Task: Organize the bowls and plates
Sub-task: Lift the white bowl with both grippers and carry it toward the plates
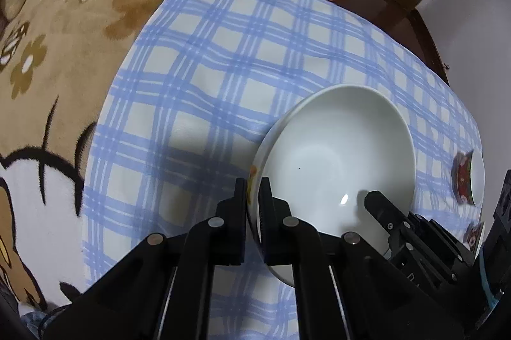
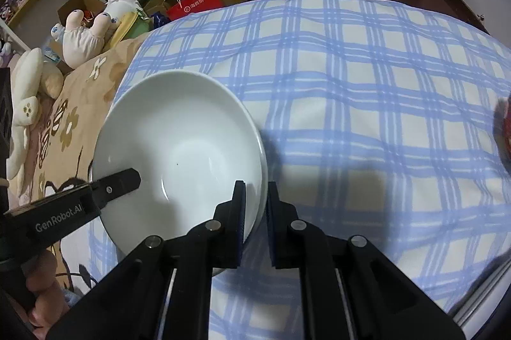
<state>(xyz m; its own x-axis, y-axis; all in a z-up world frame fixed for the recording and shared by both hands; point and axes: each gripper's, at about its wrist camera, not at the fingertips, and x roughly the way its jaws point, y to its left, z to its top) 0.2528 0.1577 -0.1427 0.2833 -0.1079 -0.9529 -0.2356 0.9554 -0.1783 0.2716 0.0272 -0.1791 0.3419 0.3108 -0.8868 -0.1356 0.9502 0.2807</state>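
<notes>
We see a white bowl (image 1: 338, 154) resting on a blue checked cloth (image 1: 207, 78), and both grippers grasp it by the rim from opposite sides.

In the left wrist view the bowl fills the lower right of the frame. The left gripper (image 1: 253, 199) is clenched on the bowl's near left rim: one finger sits outside the wall, where a small coloured pattern shows, and the other sits inside the bowl. The right gripper (image 1: 377, 199) comes in from the lower right edge of that frame, its inner finger lying against the inside of the bowl near the right rim.

In the right wrist view the bowl (image 2: 179, 145) sits left of centre. The right gripper (image 2: 255, 202) is clamped on the bowl's near right rim, one finger inside and one outside on the cloth side. The left gripper (image 2: 127, 178) reaches in from the left edge of that frame, its inner finger lying over the left inside wall.

At the right edge of the left wrist view, two smaller bowls with red patterned outsides (image 1: 466, 180) lie on the cloth, well apart from the white bowl. A brown flowered blanket (image 1: 64, 52) covers the left side of that frame beside the cloth, with a stuffed toy (image 2: 86, 33) beyond it in the upper left of the right wrist view.
</notes>
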